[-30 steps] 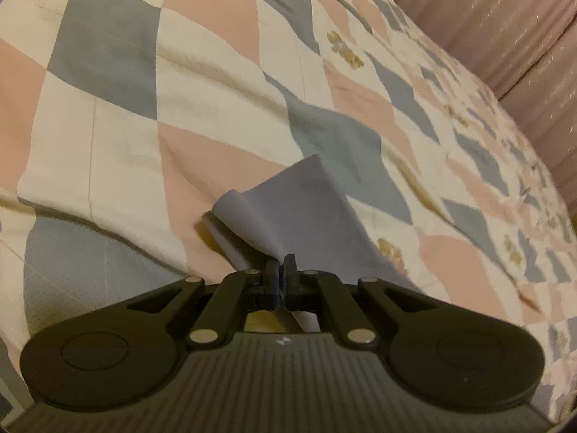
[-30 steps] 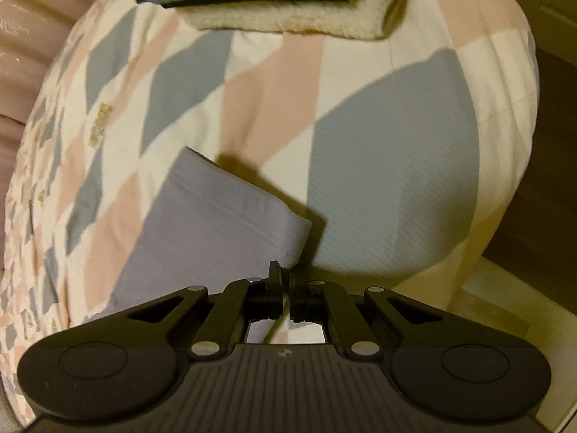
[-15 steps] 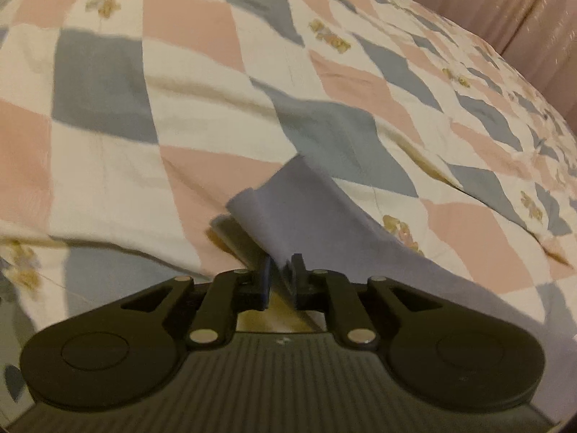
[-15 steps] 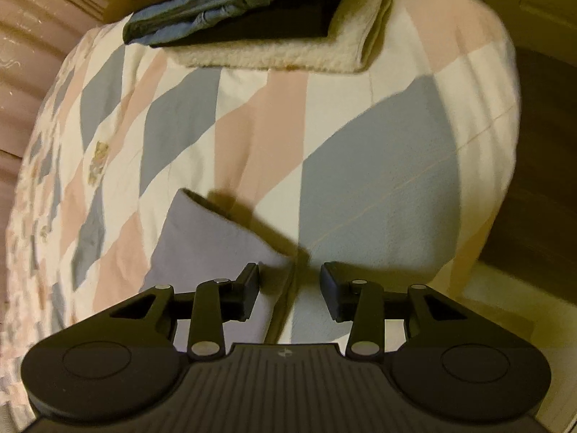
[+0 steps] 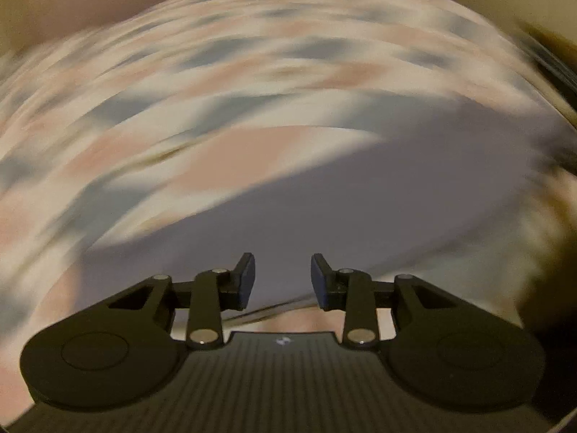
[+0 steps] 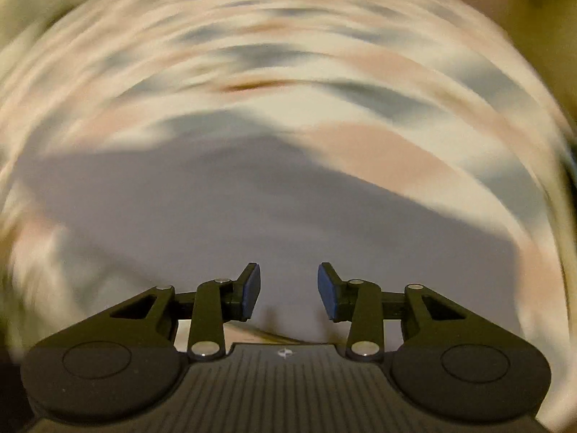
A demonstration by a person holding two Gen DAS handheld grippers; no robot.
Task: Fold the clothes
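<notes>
A grey-lilac garment (image 5: 360,195) lies flat on the checked quilt; it also shows in the right wrist view (image 6: 252,209). Both views are heavily motion-blurred. My left gripper (image 5: 283,278) is open and empty, just above the garment's near edge. My right gripper (image 6: 288,288) is open and empty, also over the garment's near part. Nothing sits between either pair of blue pads.
The quilt (image 5: 216,83) with pink, grey and cream diamonds fills the background in both views (image 6: 360,83). Dark blurred shapes show at the right edge of the left wrist view (image 5: 555,68); I cannot tell what they are.
Both grippers have opened and let go of the garment, which now lies flat. Both cameras are swinging fast, so the scene has turned to blur.
</notes>
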